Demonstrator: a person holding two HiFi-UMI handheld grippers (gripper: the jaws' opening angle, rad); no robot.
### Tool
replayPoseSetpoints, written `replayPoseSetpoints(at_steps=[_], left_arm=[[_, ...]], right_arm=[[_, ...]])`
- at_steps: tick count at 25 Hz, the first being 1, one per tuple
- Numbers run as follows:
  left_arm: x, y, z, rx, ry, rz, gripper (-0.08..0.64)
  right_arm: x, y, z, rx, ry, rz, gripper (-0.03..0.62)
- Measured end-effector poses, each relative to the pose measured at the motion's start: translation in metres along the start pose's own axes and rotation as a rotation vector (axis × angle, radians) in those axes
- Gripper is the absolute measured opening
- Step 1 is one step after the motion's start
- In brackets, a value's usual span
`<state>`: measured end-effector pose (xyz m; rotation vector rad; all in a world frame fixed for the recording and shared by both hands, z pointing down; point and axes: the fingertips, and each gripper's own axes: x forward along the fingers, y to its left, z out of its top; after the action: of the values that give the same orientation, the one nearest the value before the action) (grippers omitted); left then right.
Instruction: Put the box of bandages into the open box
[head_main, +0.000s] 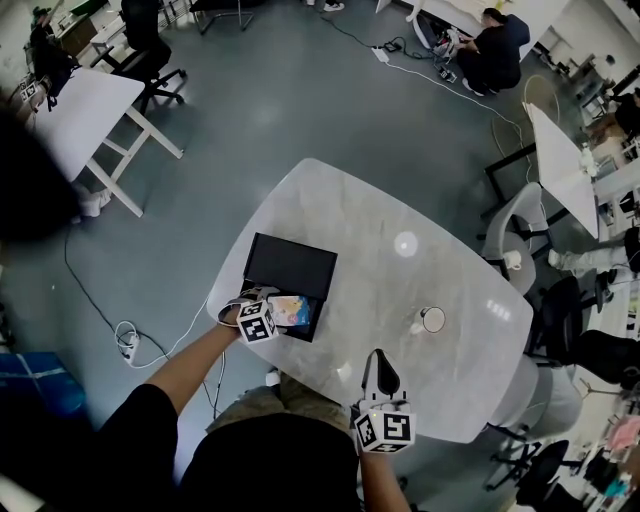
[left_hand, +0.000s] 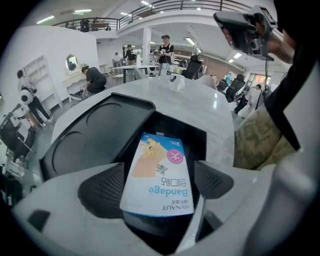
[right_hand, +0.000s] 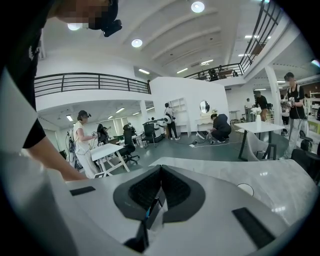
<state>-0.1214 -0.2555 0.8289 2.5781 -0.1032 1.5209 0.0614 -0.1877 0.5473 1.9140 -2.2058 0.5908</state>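
Head view only: whole white marble-look oval bench (head_main: 400, 290) and both tools at once. The left hand-held gripper (left_hand: 160, 182) is at the near-left edge. The right hand-held gripper (head_main: 384, 362) is well apart from it, at the near edge, over bare benchtop. The black open box (head_main: 318, 327) sits near the left edge, its flat black lid (head_main: 290, 266) touching it on the far side. A white round cup (head_main: 432, 320) stands to the right, apart from the black open box.

Left gripper view adds the detail: the light-blue and white box of bandages (left_hand: 159, 165) is between the 2 ribbed pads (left_hand: 107, 187), 1 on each long side, so the left hand-held gripper is clamped on it. The box of bandages is over the black open box's cavity, partly inside its outline. Cannot tell if it touches the floor of the cavity. The lid shows 2 round recesses here.

Orientation: printed face up, long axis along the jaws, running away from the camera, far end leaning slightly right. Print reads upside down, "Bandage" end nearest the camera, pink round mark at the far end.

Right gripper view: jaws pressed together, nothing between them.
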Motion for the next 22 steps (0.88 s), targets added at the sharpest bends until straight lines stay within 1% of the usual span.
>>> replayPoseSetpoints(at_steps=[5, 9, 15, 17, 19, 22], left_arm=[[0.002, 0.0, -0.001, -0.033, -0.013, 0.001, 0.449], [-0.002, 0.004, -0.004, -0.064, -0.027, 0.019, 0.449], [-0.026, 0.011, 0.003, -0.158, -0.097, 0.061, 0.449], [-0.039, 0.013, 0.005, -0.199, -0.141, 0.086, 0.448], [-0.059, 0.012, 0.011, -0.257, -0.205, 0.113, 0.448], [-0.093, 0.002, 0.026, -0.357, -0.341, 0.145, 0.447]], right_arm=[[0.001, -0.001, -0.003, 0.003, 0.005, 0.003, 0.012], [0.001, 0.003, -0.004, 0.001, 0.0, 0.013, 0.012], [-0.003, 0.009, -0.002, -0.012, -0.011, 0.029, 0.012], [-0.005, 0.014, -0.001, -0.018, -0.016, 0.041, 0.012], [-0.007, 0.023, 0.001, -0.023, -0.026, 0.065, 0.012], [-0.011, 0.035, 0.0, -0.042, -0.015, 0.098, 0.012]])
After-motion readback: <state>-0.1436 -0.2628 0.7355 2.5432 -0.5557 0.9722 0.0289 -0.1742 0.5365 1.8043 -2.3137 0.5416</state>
